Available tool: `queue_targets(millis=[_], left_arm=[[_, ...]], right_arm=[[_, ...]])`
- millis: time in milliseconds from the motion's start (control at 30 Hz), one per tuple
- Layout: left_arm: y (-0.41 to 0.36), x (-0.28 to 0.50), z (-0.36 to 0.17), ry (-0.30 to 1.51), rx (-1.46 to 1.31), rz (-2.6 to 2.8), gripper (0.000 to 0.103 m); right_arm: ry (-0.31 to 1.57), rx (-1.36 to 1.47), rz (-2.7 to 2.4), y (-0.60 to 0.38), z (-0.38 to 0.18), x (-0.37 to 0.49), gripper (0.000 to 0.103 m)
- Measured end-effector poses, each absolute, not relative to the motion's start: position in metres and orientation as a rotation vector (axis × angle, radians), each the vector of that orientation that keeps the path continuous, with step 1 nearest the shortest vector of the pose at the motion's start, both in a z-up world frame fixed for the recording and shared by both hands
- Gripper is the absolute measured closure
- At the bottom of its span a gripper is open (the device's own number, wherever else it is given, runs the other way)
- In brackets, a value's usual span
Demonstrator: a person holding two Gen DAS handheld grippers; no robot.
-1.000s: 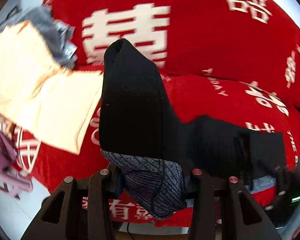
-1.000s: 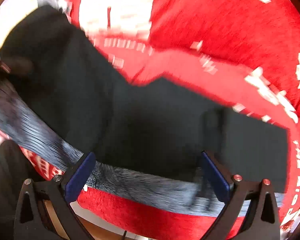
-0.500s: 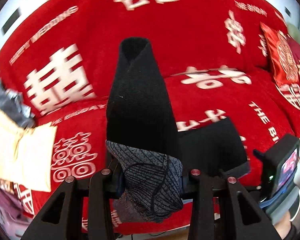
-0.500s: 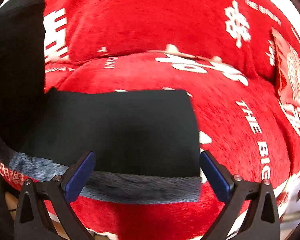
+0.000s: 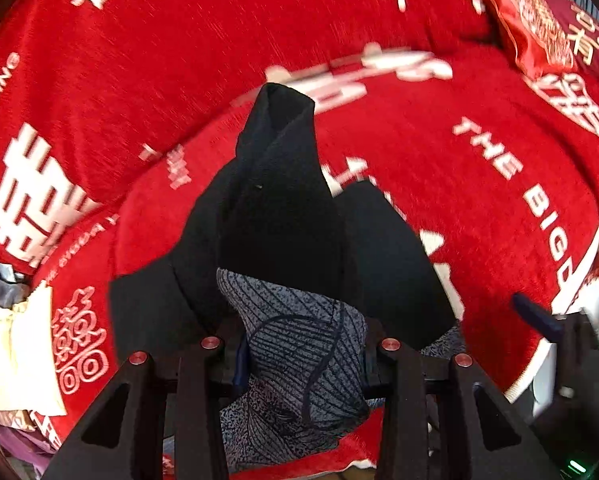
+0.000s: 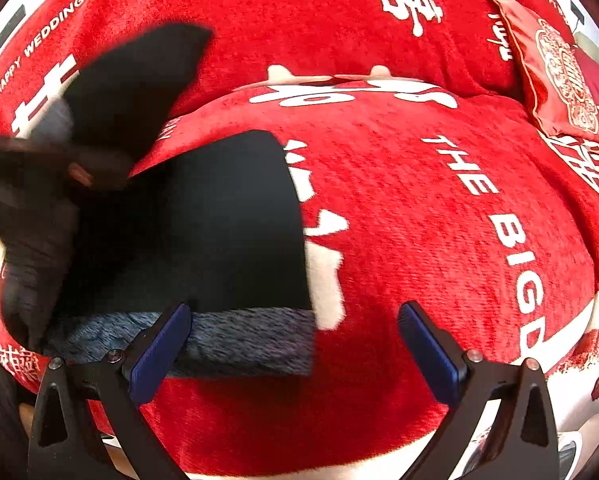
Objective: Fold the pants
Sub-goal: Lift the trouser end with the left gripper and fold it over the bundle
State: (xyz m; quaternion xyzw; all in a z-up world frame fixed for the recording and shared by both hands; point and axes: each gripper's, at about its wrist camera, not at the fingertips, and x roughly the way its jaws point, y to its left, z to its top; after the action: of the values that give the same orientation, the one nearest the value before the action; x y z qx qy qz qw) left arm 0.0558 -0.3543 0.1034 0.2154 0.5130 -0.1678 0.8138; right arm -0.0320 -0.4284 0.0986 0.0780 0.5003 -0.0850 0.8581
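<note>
Left wrist view: left gripper point(image 5: 301, 356) clamps pants point(image 5: 283, 216) waistband; right gripper point(image 6: 295, 344) gapes wide, empty. Bunched fold may slump crooked on sofa point(image 6: 419, 240).

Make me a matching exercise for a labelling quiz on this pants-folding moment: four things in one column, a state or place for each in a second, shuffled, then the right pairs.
Column one:
1. left tongs
2. right tongs
3. black pants
4. embroidered red cushion

Column two:
A. jaws apart, holding nothing
B. lying partly flat on the red blanket, grey waistband toward the camera
C. at the far right, on the blanket
D. closed on a bunch of grey-lined black fabric

Pairs: 1-D, 2-A, 3-B, 4-C
</note>
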Motion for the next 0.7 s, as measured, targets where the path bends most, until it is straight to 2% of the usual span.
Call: queue_targets(millis=[100,167,200,367,400,433,467,567,700], left_arm=[[-0.359,0.059,0.082,1.16,0.468,-0.383,0.051],[-0.356,0.058,0.082,1.174,0.444,-0.41,0.038],[-0.355,0.057,0.086,1.18,0.431,-0.423,0.034],[-0.325,0.052,0.131,1.237,0.201,-0.603,0.033],[-0.312,0.05,0.145,1.221,0.153,-0.636,0.03],[-0.298,0.05,0.156,1.197,0.119,-0.653,0.012],[-0.286,0.05,0.163,1.17,0.095,-0.65,0.0],[-0.239,0.062,0.173,1.086,0.026,-0.532,0.0],[-0.184,0.091,0.138,1.157,-0.04,-0.286,0.0]], right_arm=[[1.053,0.16,-0.186,-0.436,0.099,-0.037,0.0],[1.057,0.166,-0.182,-0.439,0.098,-0.041,0.0],[1.06,0.169,-0.178,-0.442,0.099,-0.043,0.0],[1.047,0.148,-0.133,-0.452,0.11,-0.053,0.0],[1.038,0.136,-0.125,-0.455,0.115,-0.056,0.0],[1.031,0.133,-0.12,-0.457,0.119,-0.058,0.0],[1.018,0.139,-0.111,-0.461,0.125,-0.059,0.0],[0.958,0.206,-0.086,-0.473,0.142,-0.061,0.0],[0.923,0.368,-0.002,-0.476,0.144,-0.04,0.0]])
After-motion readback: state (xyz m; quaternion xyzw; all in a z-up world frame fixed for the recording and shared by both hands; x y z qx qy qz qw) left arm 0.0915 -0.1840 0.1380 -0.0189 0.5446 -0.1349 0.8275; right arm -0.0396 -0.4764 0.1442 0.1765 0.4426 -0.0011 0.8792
